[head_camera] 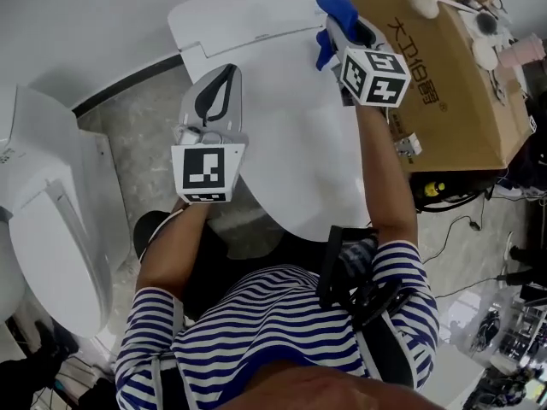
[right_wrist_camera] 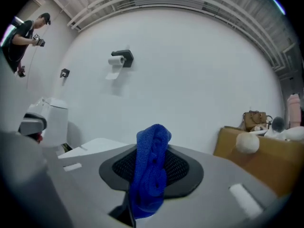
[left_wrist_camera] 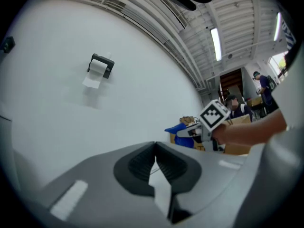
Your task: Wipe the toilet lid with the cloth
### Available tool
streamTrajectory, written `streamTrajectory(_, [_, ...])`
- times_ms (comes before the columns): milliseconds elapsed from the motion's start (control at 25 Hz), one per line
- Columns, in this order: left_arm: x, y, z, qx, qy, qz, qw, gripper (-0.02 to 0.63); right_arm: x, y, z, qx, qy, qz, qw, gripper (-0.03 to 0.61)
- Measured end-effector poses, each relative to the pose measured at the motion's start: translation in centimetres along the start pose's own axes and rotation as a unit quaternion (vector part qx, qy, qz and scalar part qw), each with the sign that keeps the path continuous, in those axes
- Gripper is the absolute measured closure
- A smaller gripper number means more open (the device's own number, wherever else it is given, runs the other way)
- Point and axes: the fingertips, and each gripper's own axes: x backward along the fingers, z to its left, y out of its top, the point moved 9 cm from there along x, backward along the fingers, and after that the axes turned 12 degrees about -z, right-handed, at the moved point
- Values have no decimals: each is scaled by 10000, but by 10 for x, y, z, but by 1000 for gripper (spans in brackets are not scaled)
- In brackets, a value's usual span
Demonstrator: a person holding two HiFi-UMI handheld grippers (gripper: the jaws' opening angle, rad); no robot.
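In the head view, the left gripper [head_camera: 224, 79] hung over the closed white toilet lid [head_camera: 295, 135], near its left edge. The right gripper [head_camera: 340, 26] was over the lid's far right side, just beside a cardboard box [head_camera: 453, 84], with the blue cloth [head_camera: 335, 2] at its tip.

In the left gripper view, the jaws were pressed together with nothing between them, facing a white wall with a toilet roll holder [left_wrist_camera: 100, 65].

In the right gripper view, the jaws were clamped on the cloth, which bulged up between them in a folded wad.
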Motion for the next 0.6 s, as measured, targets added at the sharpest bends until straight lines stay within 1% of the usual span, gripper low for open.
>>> streamTrajectory(80, [-2,1,8,-52,27,-22,10000,611,-32,-9,-7,-101,-49,138,9998,448])
streamTrajectory(280, [-10,-6,27,-15,99,88,9999,611,-95,-31,-18,19,-125,522,9986,448])
streamTrajectory(440, [-20,-16,36,11,62,247,9997,611,-130,-41,-31,194,-174,814,9963,448])
streamTrajectory(600, [-29,-21,39,31,80,318,9995,611,-156,-49,-44,347,-136,1137,9928,449])
